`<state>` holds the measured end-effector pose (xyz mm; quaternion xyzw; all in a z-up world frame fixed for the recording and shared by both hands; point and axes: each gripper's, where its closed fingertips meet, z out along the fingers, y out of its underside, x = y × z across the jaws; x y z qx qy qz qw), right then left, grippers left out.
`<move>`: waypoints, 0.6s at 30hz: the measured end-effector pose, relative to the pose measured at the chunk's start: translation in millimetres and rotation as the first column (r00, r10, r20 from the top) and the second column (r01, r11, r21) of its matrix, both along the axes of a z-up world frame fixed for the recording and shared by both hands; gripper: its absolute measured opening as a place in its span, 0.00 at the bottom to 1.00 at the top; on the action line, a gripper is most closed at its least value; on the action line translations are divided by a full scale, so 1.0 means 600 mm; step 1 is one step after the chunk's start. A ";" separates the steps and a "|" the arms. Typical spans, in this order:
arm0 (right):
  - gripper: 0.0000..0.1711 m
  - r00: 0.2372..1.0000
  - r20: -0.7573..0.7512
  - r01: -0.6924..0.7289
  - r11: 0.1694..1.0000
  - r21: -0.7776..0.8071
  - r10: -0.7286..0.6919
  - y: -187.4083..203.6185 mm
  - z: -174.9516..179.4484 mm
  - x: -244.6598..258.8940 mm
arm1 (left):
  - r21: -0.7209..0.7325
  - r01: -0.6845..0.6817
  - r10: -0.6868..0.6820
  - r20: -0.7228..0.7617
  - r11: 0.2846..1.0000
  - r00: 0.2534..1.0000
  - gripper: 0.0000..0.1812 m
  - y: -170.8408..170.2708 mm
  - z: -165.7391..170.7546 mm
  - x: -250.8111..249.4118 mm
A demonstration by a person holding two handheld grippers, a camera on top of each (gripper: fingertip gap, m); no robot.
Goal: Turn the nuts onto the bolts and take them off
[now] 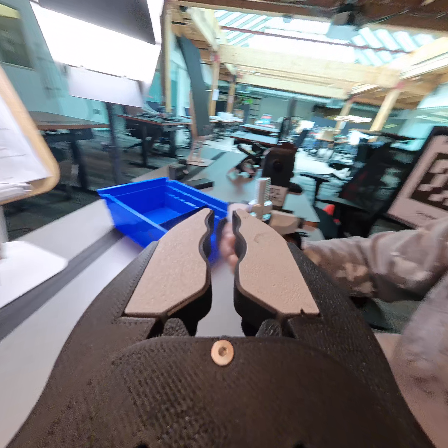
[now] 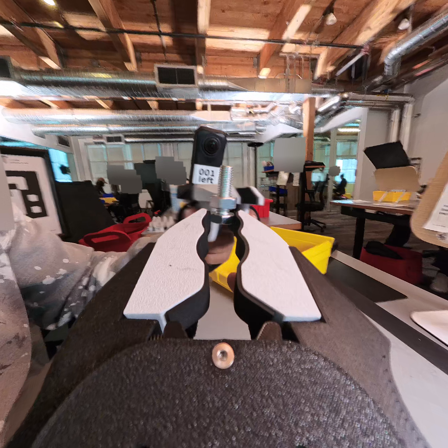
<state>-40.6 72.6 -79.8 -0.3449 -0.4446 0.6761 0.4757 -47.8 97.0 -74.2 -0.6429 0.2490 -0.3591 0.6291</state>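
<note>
My right gripper clamps the bolt by its head, shaft pointing to twelve o'clock, nut low on the thread. My left gripper is nearly closed, empty, bolt at one o'clock.

Bright room, smeary pictures

Daylight pours through the roof windows and glares white. The blue bin and far desks look blurry. Straight beams bend near the edges. Close parts look sharper.

Open-plan workshop: timber joists, ducts, workbenches.
</note>
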 end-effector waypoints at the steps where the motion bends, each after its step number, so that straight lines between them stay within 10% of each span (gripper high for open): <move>1: 0.10 1.000 -0.010 -0.015 1.000 -0.010 0.015 0.000 0.004 0.004 | 0.012 -0.046 0.046 -0.027 0.999 0.999 0.08 0.007 -0.005 -0.013; 18: 0.11 1.000 0.015 0.024 1.000 0.012 -0.024 0.008 0.002 0.002 | 0.004 -0.004 0.004 -0.014 1.000 1.000 0.12 0.001 -0.004 -0.011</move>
